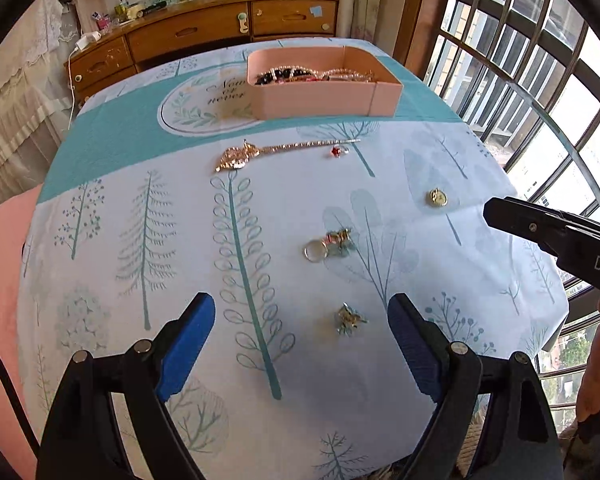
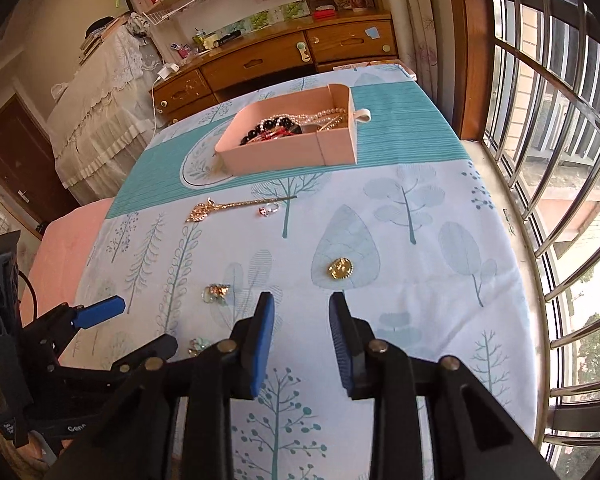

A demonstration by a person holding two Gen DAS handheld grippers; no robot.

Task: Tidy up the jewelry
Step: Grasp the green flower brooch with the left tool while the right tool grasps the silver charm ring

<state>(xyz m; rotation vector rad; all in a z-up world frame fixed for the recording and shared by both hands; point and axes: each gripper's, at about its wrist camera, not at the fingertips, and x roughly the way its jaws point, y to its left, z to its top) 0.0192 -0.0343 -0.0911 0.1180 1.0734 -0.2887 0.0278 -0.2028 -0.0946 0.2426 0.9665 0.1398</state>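
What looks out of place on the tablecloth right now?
Five pieces lie loose outside the pink box: a gold hairpin with a small red charm by its tip, a round gold pendant, a clear ring with a charm cluster, and a small teal-gold piece. Nothing looks damaged or spilled.

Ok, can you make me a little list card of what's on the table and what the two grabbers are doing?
surface: tablecloth with tree print
box: pink box, open, holding bead strings
loose pieces: gold hairpin; round gold charm; clear ring charm; small teal brooch
left gripper: open, empty, above the brooch
right gripper: partly open, empty, nearest the gold charm
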